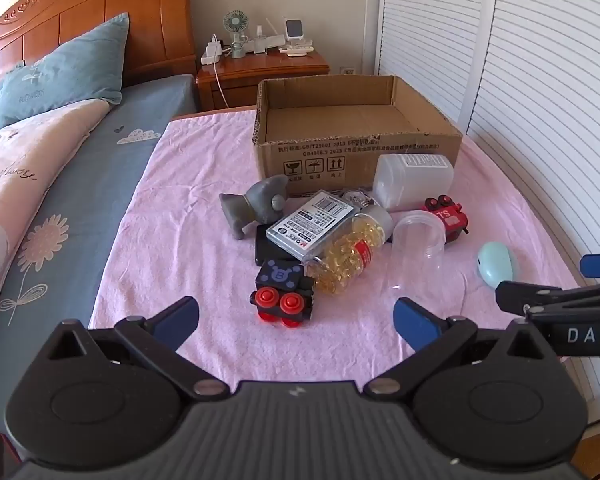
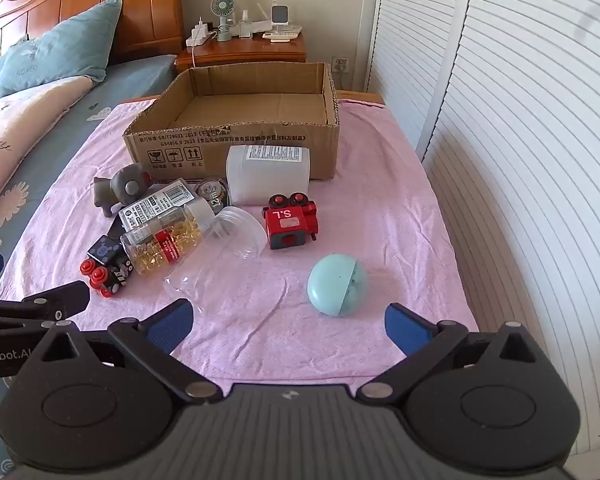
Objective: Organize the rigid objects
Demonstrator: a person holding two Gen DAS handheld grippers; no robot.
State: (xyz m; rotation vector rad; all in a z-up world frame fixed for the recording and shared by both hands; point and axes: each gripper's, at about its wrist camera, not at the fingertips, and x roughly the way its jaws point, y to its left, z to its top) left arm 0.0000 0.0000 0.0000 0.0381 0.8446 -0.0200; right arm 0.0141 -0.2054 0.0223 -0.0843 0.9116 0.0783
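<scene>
**Toys and bottles lie loose on the pink cloth, box empty, both claws wide apart**

Toys, bottles and small packs sit in a cluster on the pink cloth [image 2: 260, 320], in front of the open cardboard box [image 2: 236, 148], which stands at the far edge of the cloth with nothing visible inside. A white plastic bottle [image 2: 268, 174] lies on its side touching the box's front wall. Just in front of it stands a red toy train [image 2: 292, 220], upside down, wheels up. A clear empty jar [image 2: 220, 248] lies on its side beside the train, its mouth toward the box. Against the jar lies a clear bottle of yellow capsules [image 2: 164, 240] with a red label band. A flat silver pack [image 2: 156, 202] rests on the capsule bottle, with a dark flat case [image 1: 266, 250] under it. A grey toy animal [image 2: 120, 188] stands toward the left edge, near the box's front left corner. A round tin [image 2: 212, 192] lies between the silver pack and the white bottle. A black toy train with red wheels [image 1: 284, 292] sits nearest the left claw, touching the capsule bottle. A pale blue egg-shaped case [image 2: 337, 290] lies apart from the cluster, toward the right edge.

The left gripper [image 1: 296, 320] hovers over the near edge of the cloth, jaws spread wide, nothing between them; the black train lies just ahead of the gap. The right gripper [image 2: 288, 326] hovers likewise, jaws spread wide and empty, the blue case just ahead of its right finger. The two grippers sit close side by side.
</scene>
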